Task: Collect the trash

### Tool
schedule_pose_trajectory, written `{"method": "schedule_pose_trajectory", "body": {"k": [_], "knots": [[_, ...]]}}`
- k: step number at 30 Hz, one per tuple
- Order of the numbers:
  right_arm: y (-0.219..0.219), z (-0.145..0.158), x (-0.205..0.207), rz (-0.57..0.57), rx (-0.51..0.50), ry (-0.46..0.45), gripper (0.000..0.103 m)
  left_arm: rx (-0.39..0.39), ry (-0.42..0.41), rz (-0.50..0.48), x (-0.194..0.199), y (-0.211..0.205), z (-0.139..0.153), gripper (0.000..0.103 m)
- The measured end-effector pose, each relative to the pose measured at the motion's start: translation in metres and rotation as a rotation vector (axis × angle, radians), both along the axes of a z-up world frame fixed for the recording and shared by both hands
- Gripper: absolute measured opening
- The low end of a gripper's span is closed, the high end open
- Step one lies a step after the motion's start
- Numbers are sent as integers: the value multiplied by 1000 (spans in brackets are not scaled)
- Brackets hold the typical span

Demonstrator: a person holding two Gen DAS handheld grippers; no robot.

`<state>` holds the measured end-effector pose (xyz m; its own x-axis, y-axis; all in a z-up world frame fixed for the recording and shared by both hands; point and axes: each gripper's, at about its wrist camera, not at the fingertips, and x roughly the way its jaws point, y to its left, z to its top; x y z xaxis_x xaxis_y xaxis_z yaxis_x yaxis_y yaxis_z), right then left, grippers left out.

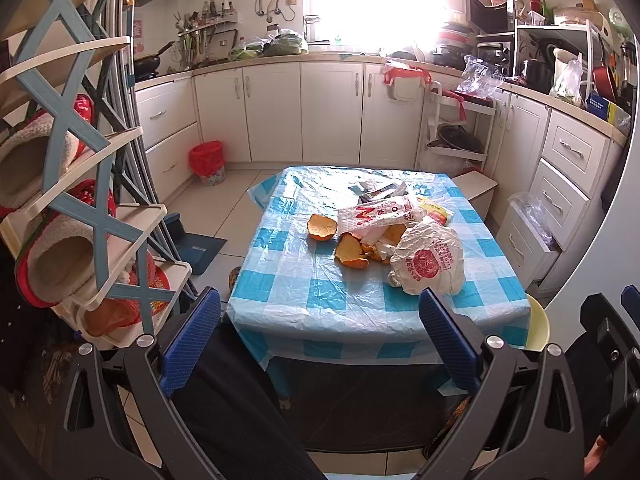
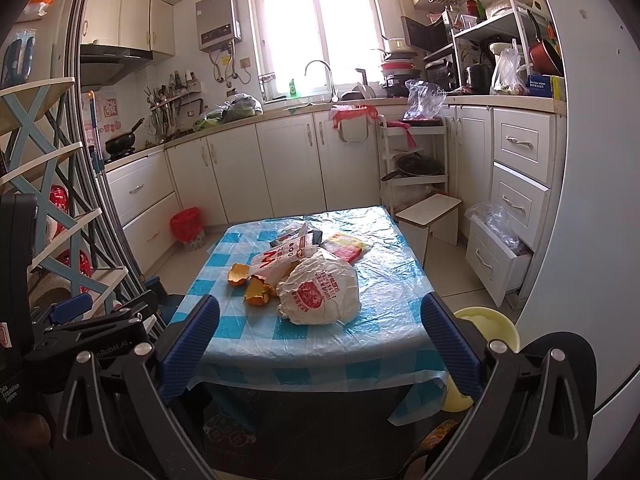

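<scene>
the left gripper (image 1: 320,338) is waiting wide open before the counter (image 1: 360,304). orange peels (image 1: 321,227) are lying left of the crumpled wrapper (image 1: 428,260). the right gripper (image 2: 320,340) is also gaping; better take the near wrapper first, pinching one fold.

The left gripper (image 1: 320,340) hangs with its blue-padded jaws spread wide and nothing between them, short of the near edge of a low table (image 1: 280,288) in a blue-checked plastic cover. Ahead of the fingers lies a crumpled white wrapper (image 1: 430,258), with orange peels (image 1: 348,250) and a printed white bag (image 1: 378,214) just beyond. A red-lined bin (image 1: 207,162) stands far ahead to the left.
</scene>
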<state>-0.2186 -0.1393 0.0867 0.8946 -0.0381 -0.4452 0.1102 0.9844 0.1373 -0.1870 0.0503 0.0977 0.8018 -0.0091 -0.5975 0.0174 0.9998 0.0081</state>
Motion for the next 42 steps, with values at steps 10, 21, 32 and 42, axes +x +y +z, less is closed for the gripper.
{"method": "schedule_pose_trajectory", "body": {"k": [10,21,32,42], "knots": [[-1,-3,3,24,5,11,97,-2,5,1,2,3,-3,95],[-12,-20,49,45,-15,57,97,-57,48,2,51,32,-23,95],[-41,-49,101,33,3,123,97,-96,104,-17,126,29,-52,95],[-67,-84,129,1,22,199,97,128,62,-216,191,-37,-91,95]]}}
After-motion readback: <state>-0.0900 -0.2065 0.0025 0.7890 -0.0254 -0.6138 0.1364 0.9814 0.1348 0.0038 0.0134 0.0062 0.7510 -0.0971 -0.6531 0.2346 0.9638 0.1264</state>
